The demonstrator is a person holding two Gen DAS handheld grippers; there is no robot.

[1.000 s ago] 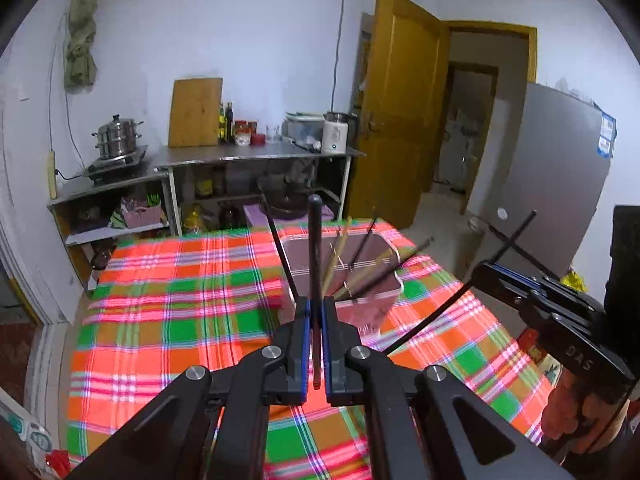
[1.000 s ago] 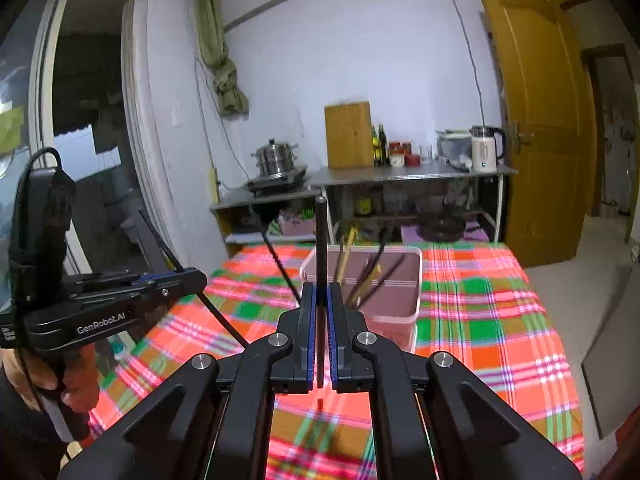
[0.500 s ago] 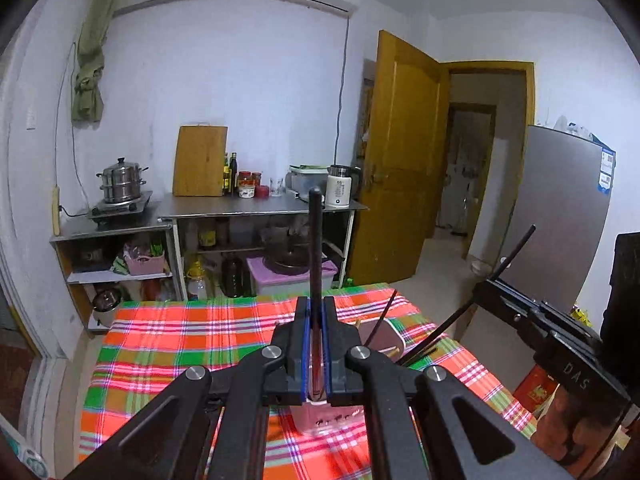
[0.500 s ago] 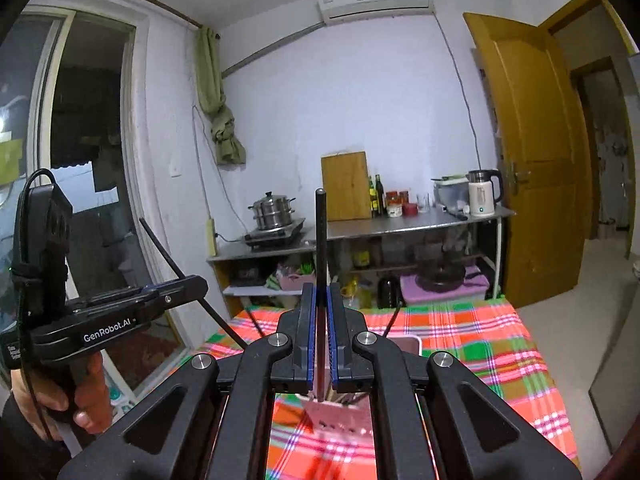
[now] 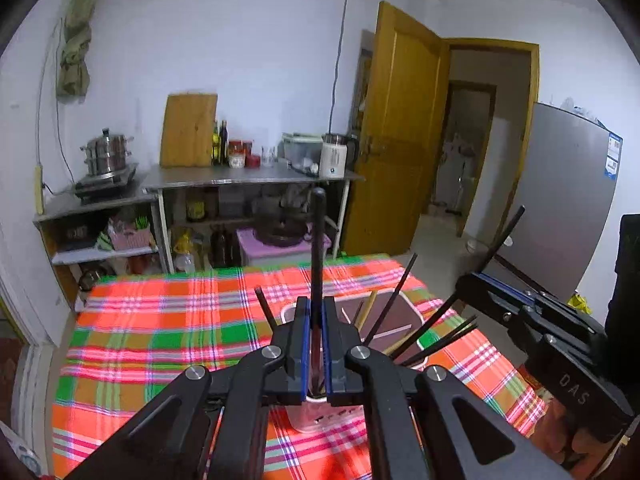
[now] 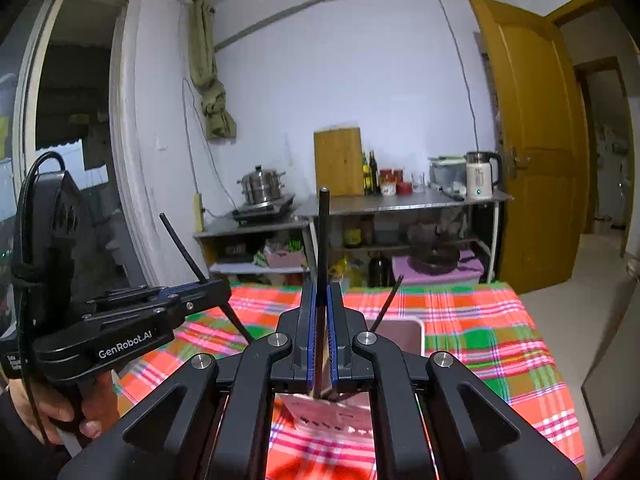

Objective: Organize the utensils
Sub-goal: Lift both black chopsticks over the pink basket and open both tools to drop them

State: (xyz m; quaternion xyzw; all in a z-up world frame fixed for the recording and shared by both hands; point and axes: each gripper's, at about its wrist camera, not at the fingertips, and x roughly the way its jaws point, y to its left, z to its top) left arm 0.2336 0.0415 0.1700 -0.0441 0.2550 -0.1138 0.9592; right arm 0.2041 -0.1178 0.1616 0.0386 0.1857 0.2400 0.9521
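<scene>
**Left wrist view: both grippers back over the holder, a chopstick in each**

Left wrist camera shows the left gripper (image 5: 316, 344) with its jaws closed on a black chopstick (image 5: 318, 248), which stands nearly upright between the blue pads. The right gripper (image 6: 320, 332) is clamped on a second black chopstick (image 6: 323, 240) in the same way.

A second ago both cameras looked down on the pink holder (image 5: 416, 314); half a second ago they had tipped up toward the wall; now they have dropped again and the holder sits just below the fingertips. Neither grip has altered over that second. I judge the pair is being lined up for placing into the holder, with the release not yet made.

The holder is a pale pink, rounded-corner plastic box with a dark inside. It stands on a checked cloth (image 5: 160, 320) of orange, green and pink, and carries several thin sticks leaning at loose angles, some black and at least one tan (image 5: 366, 310). Whether the gripped chopsticks' lower ends already reach inside the rim is hidden behind the gripper bodies, so I cannot tell.
</scene>
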